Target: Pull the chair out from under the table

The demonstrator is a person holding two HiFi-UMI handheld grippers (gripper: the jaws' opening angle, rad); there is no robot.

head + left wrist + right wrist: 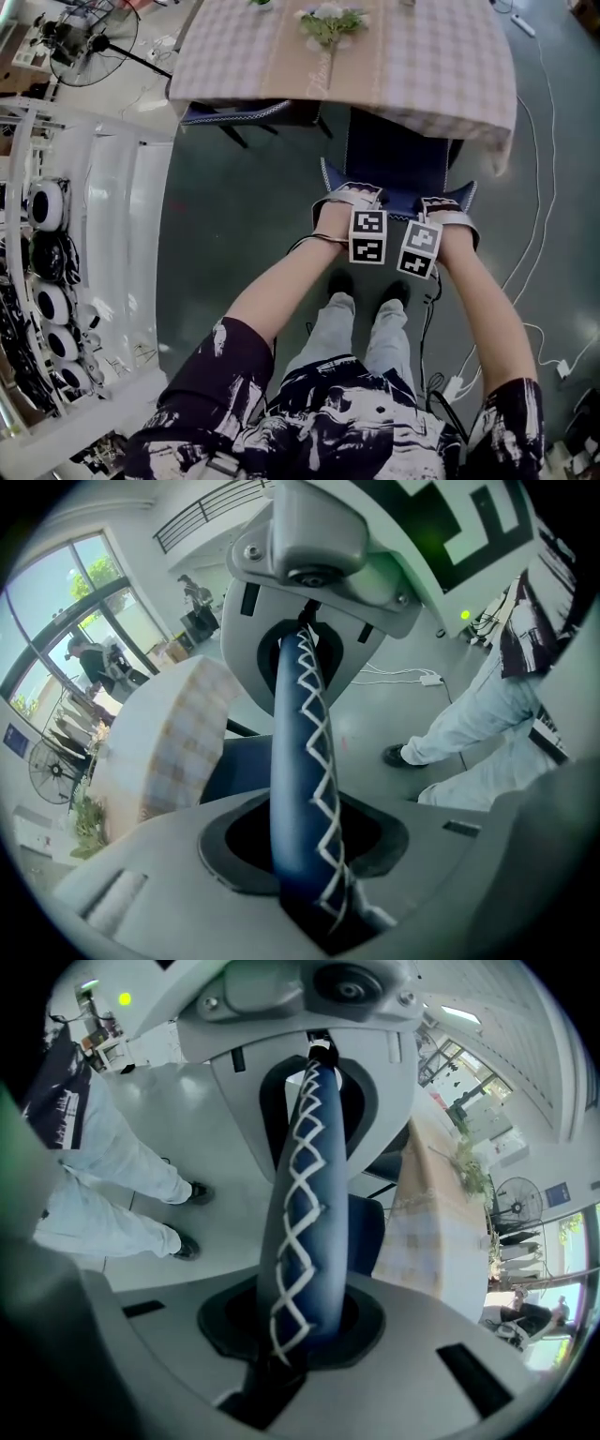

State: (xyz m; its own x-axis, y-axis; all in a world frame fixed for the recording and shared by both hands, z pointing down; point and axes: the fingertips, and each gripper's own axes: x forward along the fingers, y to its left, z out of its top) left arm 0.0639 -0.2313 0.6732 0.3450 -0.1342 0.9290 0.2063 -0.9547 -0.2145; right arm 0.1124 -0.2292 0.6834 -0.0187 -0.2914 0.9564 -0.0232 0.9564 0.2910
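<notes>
Clamping the top edge of the chair [394, 155] back, the left gripper [351, 195] and right gripper [444, 208] each have their jaws closed narrow on the blue padded rim (white zigzag stitching runs along it). Beyond the jaws, the seat reaches partly under the tabletop [441, 75] with its checked cloth. The person's legs [361, 328] stand on the near side of the jaws, just behind the chair.
</notes>
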